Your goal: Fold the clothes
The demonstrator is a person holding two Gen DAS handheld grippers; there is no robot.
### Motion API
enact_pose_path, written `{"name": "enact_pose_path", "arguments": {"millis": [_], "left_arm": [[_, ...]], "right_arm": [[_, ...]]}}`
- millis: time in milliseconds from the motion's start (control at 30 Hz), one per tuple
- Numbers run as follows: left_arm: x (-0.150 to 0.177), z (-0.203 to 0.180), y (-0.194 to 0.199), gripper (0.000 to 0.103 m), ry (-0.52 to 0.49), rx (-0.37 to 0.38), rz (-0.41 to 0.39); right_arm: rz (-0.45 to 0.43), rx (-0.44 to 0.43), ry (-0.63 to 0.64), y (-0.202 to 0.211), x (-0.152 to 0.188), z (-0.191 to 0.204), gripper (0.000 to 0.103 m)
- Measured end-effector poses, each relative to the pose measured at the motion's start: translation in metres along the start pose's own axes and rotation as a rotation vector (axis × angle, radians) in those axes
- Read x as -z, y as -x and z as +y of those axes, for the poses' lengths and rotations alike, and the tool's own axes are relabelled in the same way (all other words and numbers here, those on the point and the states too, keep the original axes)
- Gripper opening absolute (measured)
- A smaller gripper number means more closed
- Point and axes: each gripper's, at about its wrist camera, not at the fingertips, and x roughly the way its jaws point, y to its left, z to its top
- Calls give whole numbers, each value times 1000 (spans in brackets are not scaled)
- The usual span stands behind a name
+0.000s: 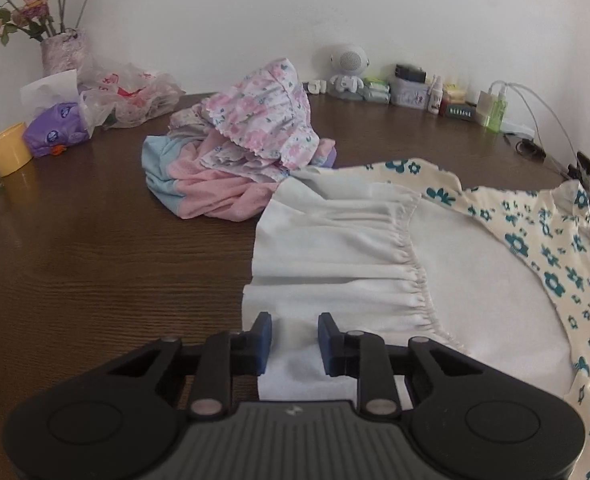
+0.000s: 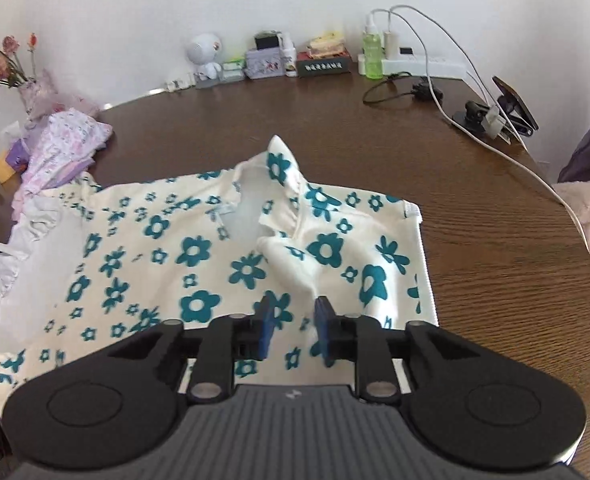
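Two grippers — left gripper [image 1: 295, 330] over the white ruffle [image 1: 335, 248], right gripper [image 2: 293, 320] over the flowered top [image 2: 199, 248] — both with jaws apart, gripping nothing. The one top lies flat on the table [image 1: 95, 260]; one pile [image 1: 239, 148] sits behind it.

Vase of flowers [image 1: 61, 50], yellow cup [image 1: 11, 148], green bottle [image 2: 372, 56], wooden table [image 1: 95, 260].

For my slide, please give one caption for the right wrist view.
Open right gripper above a cream dress with teal flowers on a wooden table.

Matt cloth dress [image 2: 199, 256] lies on a glossy wood-grain table [image 2: 475, 240].
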Motion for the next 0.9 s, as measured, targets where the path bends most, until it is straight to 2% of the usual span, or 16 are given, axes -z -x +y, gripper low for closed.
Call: {"name": "enact_pose_path", "arguments": {"millis": [33, 100, 133, 167, 233, 300, 433, 567, 600, 667, 700, 733, 833, 900], "left_arm": [[2, 0, 11, 28, 11, 13, -30], [8, -4, 37, 42, 30, 48, -90], [12, -9, 52, 59, 38, 71, -120], [16, -15, 64, 77, 46, 97, -142], [32, -33, 91, 92, 40, 191, -199], [47, -52, 111, 99, 23, 271, -227], [83, -94, 133, 100, -122, 338, -210], [107, -129, 134, 98, -285, 249, -175], [108, -133, 131, 98, -313, 238, -163], [109, -141, 126, 90, -368, 216, -138], [109, -143, 121, 87, -387, 203, -119], [108, -145, 117, 80, -405, 190, -100], [105, -151, 102, 62, -456, 169, -31], [104, -155, 95, 56, -498, 146, 16]], "right_arm": [[-16, -23, 16, 11, 3, 5, 39], [-54, -50, 51, 31, 13, 14, 50], [-79, -58, 64, 41, 20, 17, 59], [-103, -65, 78, 51, 26, 21, 64], [-172, -61, 93, 71, 42, 27, 87], [-224, -40, 115, 82, 59, 33, 101], [-198, 27, 208, 94, 84, 44, 102], [-155, 32, 324, 109, 99, 39, 102], [-112, 48, 378, 109, 101, 38, 102], [-41, 88, 485, 108, 102, 37, 100], [-15, 112, 538, 106, 102, 37, 94], [8, 101, 560, 102, 100, 36, 84], [70, 40, 609, 90, 90, 28, 65], [86, 47, 679, 81, 85, 26, 64]]}}
